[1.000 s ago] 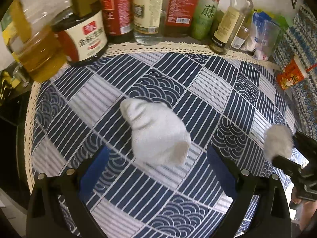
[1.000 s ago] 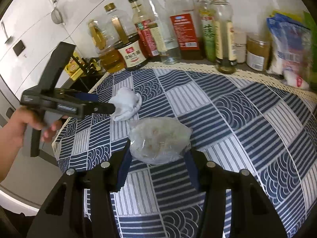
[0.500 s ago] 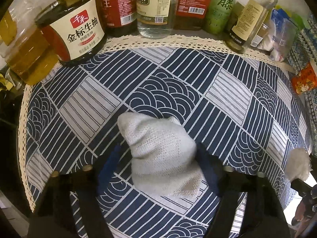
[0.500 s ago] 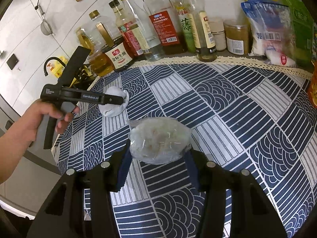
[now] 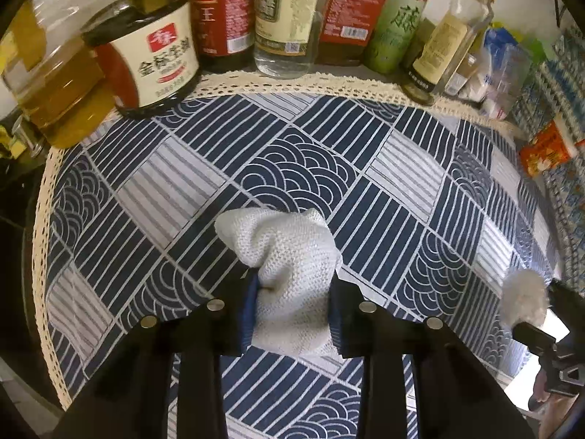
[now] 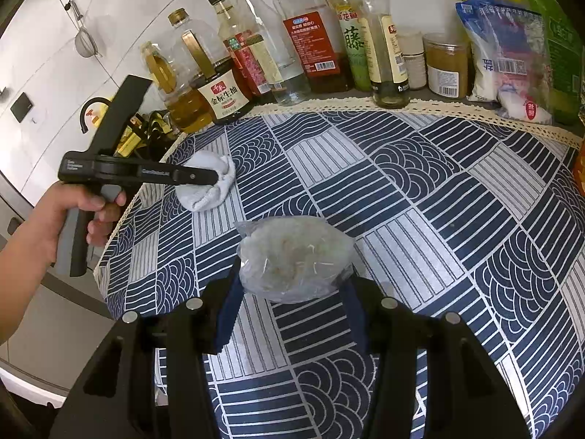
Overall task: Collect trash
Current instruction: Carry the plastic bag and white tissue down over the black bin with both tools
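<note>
A crumpled white paper towel lies on the blue patterned tablecloth. My left gripper is shut on its near end, blue pads pressing both sides. The towel also shows in the right wrist view, with the left gripper over it. My right gripper is shut on a clear plastic bag of scraps, held just above the cloth. That bag shows at the right edge of the left wrist view.
Sauce and oil bottles line the back wall beyond the cloth's lace edge. Jars and food bags stand at the back right. An orange packet lies at the right. The counter drops off at the left.
My left gripper moved forward over the white towel and closed on it. My right gripper kept its hold on the plastic bag and rose slightly.
</note>
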The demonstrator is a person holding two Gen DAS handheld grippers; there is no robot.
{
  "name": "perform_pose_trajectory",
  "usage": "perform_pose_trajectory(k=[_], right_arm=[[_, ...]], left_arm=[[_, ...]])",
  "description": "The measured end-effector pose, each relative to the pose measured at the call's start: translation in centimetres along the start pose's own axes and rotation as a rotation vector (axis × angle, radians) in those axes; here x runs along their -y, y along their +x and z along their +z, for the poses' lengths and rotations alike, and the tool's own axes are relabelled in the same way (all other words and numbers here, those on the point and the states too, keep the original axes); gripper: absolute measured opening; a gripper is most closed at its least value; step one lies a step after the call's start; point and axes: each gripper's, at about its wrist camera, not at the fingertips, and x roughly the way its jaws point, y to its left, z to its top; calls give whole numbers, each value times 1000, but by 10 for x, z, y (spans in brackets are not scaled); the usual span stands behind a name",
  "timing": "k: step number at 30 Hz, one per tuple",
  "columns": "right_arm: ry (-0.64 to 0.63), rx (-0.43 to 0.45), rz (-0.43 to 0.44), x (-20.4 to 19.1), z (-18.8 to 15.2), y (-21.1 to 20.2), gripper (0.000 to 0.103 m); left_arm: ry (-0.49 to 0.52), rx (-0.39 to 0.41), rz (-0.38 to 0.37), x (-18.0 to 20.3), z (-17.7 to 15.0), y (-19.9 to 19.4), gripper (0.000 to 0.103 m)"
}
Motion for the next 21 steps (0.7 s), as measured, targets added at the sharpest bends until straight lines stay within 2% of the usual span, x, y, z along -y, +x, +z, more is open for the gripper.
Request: perform_pose_trajectory(k=[10, 21], right_arm=[[-2, -16, -32, -16, -5, -1, 50], [-7, -10, -86, -61, -19, -9, 50]], left_arm=[[21, 46, -17, -9, -32, -32, 30], [81, 101, -69, -16, -75, -73, 30]])
